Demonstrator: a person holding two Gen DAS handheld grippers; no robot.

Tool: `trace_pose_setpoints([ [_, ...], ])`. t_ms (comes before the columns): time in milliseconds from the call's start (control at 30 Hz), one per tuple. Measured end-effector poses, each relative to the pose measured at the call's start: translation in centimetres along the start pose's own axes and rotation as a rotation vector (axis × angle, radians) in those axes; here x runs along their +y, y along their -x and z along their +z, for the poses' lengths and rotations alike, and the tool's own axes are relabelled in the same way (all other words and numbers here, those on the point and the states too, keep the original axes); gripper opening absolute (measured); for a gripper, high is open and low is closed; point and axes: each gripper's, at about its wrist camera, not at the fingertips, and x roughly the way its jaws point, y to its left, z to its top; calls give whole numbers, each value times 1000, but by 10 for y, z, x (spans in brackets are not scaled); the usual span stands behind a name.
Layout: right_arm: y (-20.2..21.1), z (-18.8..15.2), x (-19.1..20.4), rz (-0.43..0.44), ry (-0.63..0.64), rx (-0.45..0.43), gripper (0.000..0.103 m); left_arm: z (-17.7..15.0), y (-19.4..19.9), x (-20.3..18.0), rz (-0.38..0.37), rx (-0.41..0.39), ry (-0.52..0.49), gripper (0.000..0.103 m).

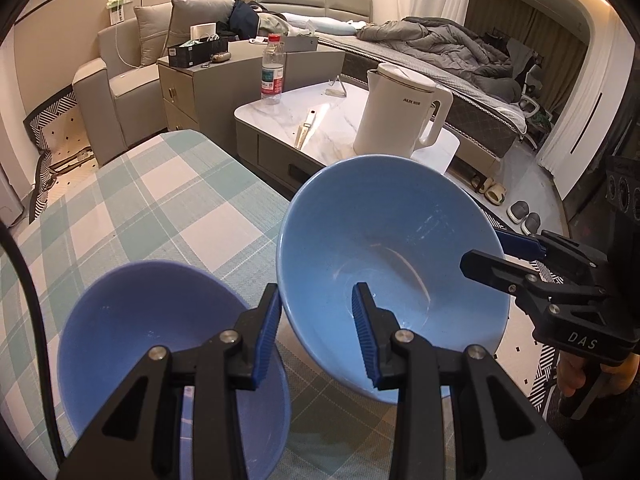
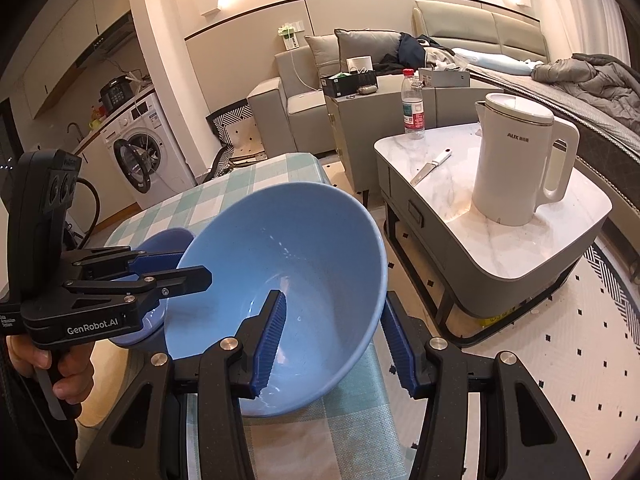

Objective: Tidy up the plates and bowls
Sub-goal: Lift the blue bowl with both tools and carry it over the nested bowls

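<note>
A large light-blue bowl [image 1: 394, 272] is shown tilted above the checked tablecloth [image 1: 132, 208], its rim gripped on opposite sides by the left gripper [image 1: 316, 332] and the right gripper [image 2: 334, 340]. Just left of the left gripper, a smaller, darker blue bowl [image 1: 160, 344] rests on the cloth. The glazed ware is judged stiff, slippery and breakable; the rim is the best hold.
</note>
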Motion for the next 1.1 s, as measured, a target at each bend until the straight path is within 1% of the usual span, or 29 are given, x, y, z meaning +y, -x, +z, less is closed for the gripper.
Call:
trace_pose_setpoints([
  [433,11,9,20,16,37,-27,51,-2,22,10,13,-51,20,35],
  [700,18,16,37,29,70,-45,51,-5,37,23,18,-82,48,35],
  [1100,28,30,58,26,106,-78,51,-5,55,31,16,-124,65,35],
])
